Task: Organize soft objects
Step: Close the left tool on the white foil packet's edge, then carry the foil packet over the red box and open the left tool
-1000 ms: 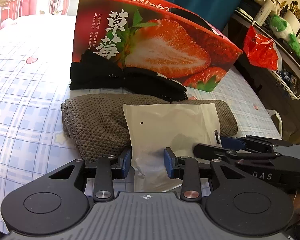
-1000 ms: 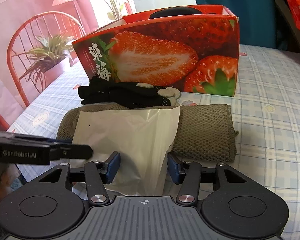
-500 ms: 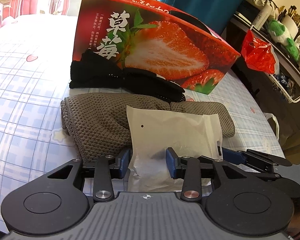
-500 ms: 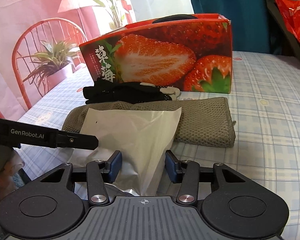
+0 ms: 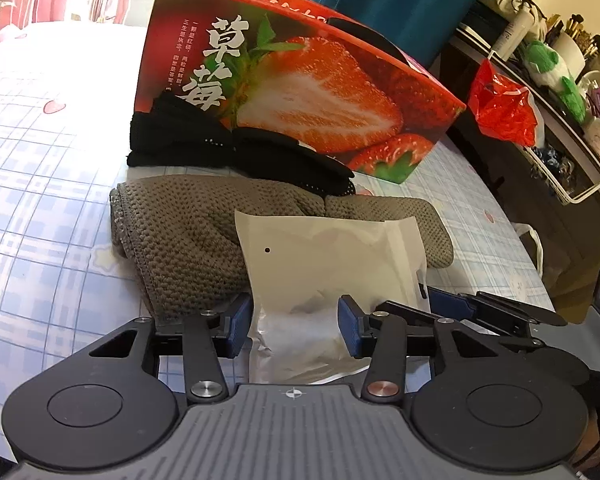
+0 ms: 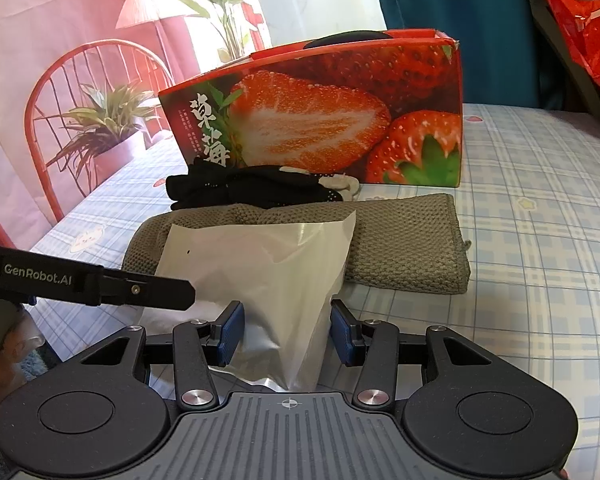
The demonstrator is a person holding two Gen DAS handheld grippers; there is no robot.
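Observation:
A white plastic pouch stands between the fingers of both grippers, above the table's near edge. My left gripper has its blue pads against the pouch's lower sides. My right gripper also holds the pouch, with its pads at the pouch's narrow bottom. Behind it lies a folded grey knit cloth, also seen in the right wrist view. Black gloves lie behind the cloth, against a red strawberry box.
The table has a blue checked cloth. A red chair and a potted plant stand at its left. A dark shelf with a red bag and small items stands at the right. A blue-green fabric hangs behind the box.
Both grippers have pulled back a little and lifted slightly with the pouch between them. The pouch stands more upright. The cloth, gloves and box have not moved.

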